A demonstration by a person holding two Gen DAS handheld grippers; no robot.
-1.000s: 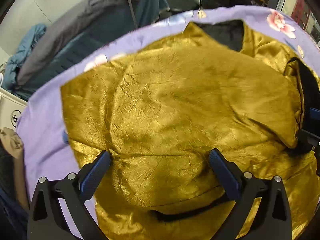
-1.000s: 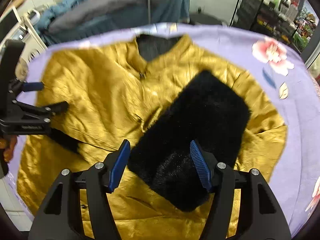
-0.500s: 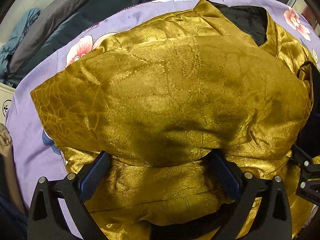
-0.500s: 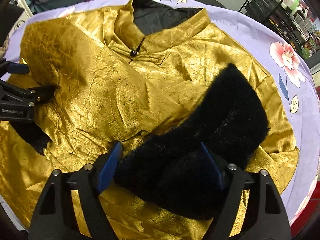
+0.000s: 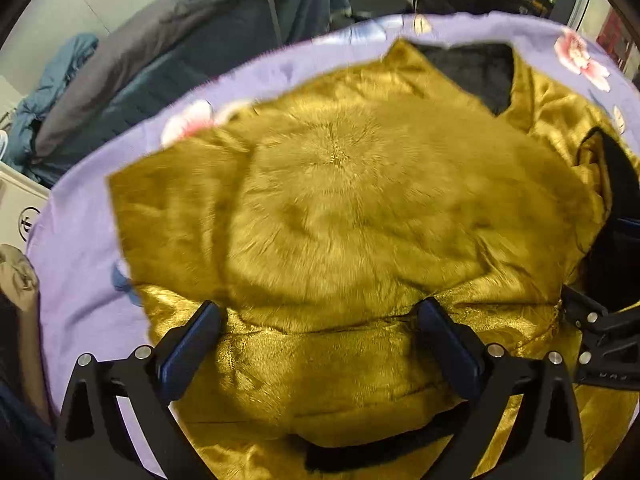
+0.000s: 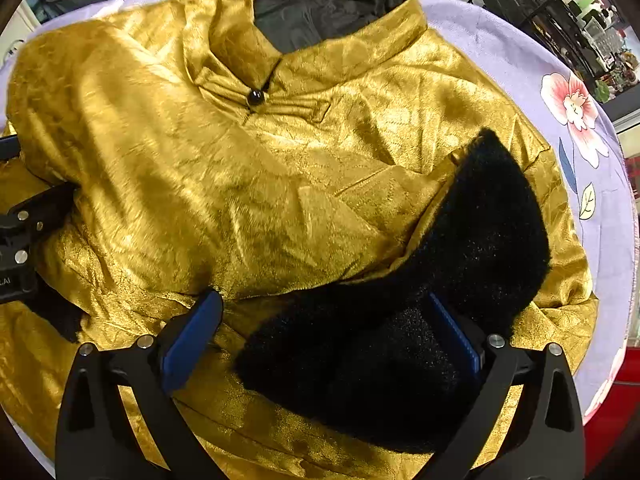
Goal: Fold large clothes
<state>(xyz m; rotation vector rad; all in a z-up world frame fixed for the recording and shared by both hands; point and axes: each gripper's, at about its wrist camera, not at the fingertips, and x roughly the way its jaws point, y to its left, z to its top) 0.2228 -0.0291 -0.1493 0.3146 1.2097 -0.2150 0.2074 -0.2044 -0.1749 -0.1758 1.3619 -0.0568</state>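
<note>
Presently, one gold jacket [image 6: 248,184] is seen spread on the purple flowered cloth [image 6: 500,40] covering the surface, collar away from the cameras and fastened by a single black knot button [image 6: 256,97]; both sleeves appear to be folded inward over the chest, the right one ending in a black fur cuff [image 6: 460,272].

The left hand-held gripper [image 5: 320,332] is held wide open above the folded gold sleeve, nothing being gripped; the right hand-held gripper [image 6: 320,330] is likewise spread wide, the fur cuff lying between its fingers, though whether the cuff is touched cannot be told.

Several risks may be judged; the satin looks slippery, so a folded sleeve could slide back off the body if released carelessly; the bulky cuff could keep the fold from lying flat and spring it open; if only the top layer is pinched for the next fold, the layers beneath could be dragged askew; the left view is blurred, so its contact cannot be confirmed.

Counted: one jacket, two sleeves, one visible cuff, one button, two grippers, one cloth.
</note>
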